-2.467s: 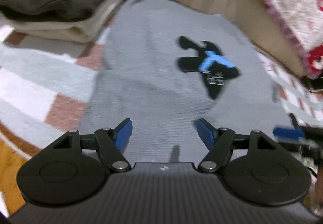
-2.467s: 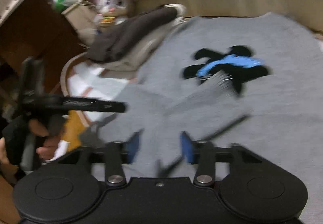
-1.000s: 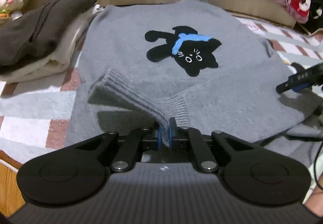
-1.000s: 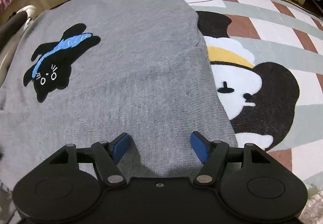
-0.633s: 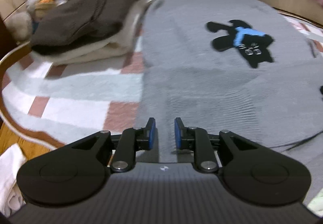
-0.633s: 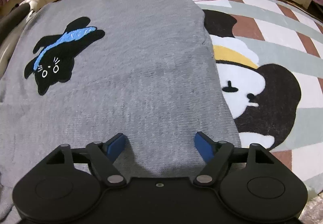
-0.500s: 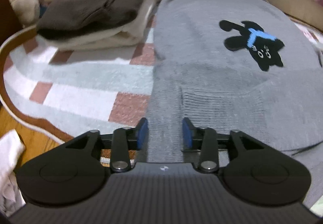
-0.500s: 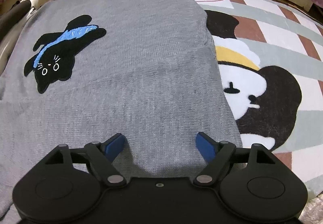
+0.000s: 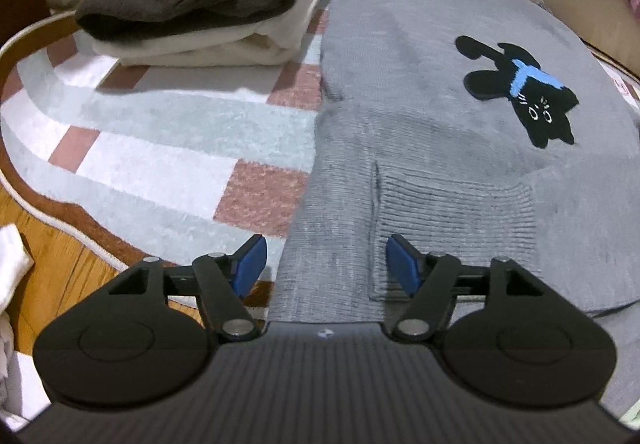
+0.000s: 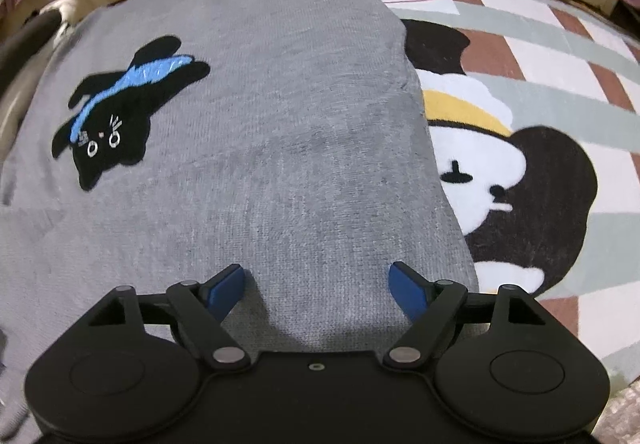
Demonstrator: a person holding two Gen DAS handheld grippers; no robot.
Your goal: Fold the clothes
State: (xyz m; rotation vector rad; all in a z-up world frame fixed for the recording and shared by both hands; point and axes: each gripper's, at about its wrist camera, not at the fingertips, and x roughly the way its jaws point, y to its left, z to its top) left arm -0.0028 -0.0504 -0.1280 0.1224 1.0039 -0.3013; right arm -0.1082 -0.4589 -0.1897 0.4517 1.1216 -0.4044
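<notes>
Two grippers hang over one grey sweater (image 9: pixel 420 147) spread on a rug (image 9: pixel 152 147). Nearest in the left wrist view, the left gripper (image 9: pixel 322 266) has its blue pads spreading apart; the sweater's near left corner lies under the gap, and the pads do not press it. Just past them a ribbed cuff (image 9: pixel 456 211) lies across the body, so the left sleeve looks already folded in. Beyond it the black cat patch (image 9: pixel 520 91) sits on the chest. Furthest left, a stack of folded clothes (image 9: pixel 208 7) rests beside the sweater's far edge, a brown piece on a cream one.

In the right wrist view, the right gripper (image 10: pixel 316 284) is released, pads wide, nothing between them but flat knit below. It hovers over the sweater's near right part, with the right edge (image 10: pixel 436 163) running straight away from it. To the right of that edge the rug's panda figure (image 10: pixel 516 187) shows bare.

Both sleeves appear tucked, so the step in hand is likely the lengthwise fold. The next move calls for each gripper to drop onto its near corner, pinch every layer together, then lift evenly and carry the near edge toward the far end, keeping the cuff from sliding out.
</notes>
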